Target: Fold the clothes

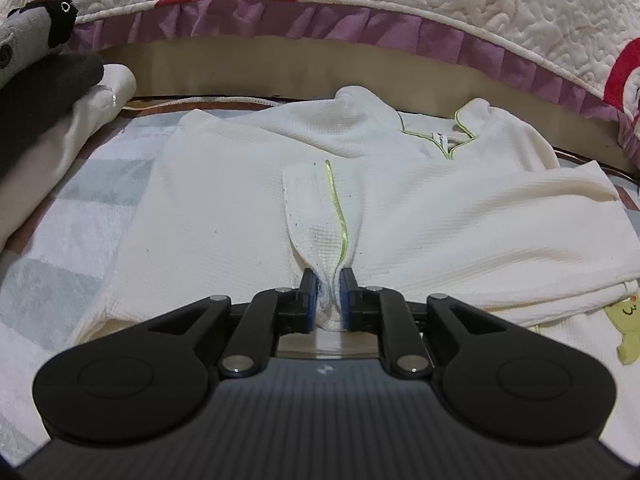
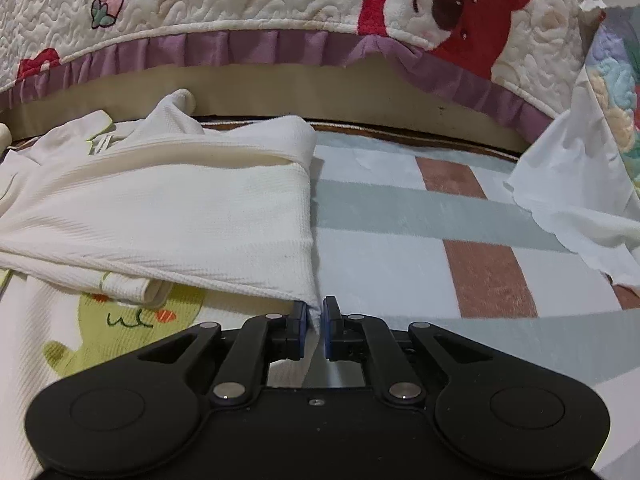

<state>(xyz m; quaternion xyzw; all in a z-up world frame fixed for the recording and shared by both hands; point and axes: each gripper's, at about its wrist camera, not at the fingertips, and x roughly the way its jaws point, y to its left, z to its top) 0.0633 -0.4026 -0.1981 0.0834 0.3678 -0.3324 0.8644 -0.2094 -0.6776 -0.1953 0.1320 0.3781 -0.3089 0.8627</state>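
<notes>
1. Cream waffle-knit garment (image 1: 224, 208) lies partly folded on a striped blanket (image 1: 72, 216), pale blue, white and brick-red bands. One side is already folded over the middle; its folded edge runs straight down the right wrist view.
2. L gripper (image 1: 329, 286): jaws nearly closed, clenched on a bunched bit of the garment's edge w/ lime-green piping (image 1: 338, 208). Blue pads press the cloth from both sides; fabric fans out from the pinch toward the collar.
3. R gripper (image 2: 316, 312): jaws close together, pinching the near corner of the garment's folded edge. A thin tuft of white cloth sits between the pads.
4. Collar (image 1: 444, 136) w/ green trim and a small label sits at the far end, near the bed's frame.
5. Yellow-green cartoon print (image 2: 124, 320) w/ orange spots shows on the lower layer, under the folded flap, left of the R gripper.
6. Behind: quilted cream bedspread (image 2: 240, 0) w/ purple ruffle, a red bear applique (image 2: 444, 4) and a strawberry motif (image 2: 106, 4).
7. Far left in the left wrist view: grey plush toy (image 1: 28, 40) over a dark cushion (image 1: 44, 96).
8. Right edge of the right wrist view: white scalloped-edge cloth (image 2: 576, 184) drapes onto the blanket, well apart from the garment.
</notes>
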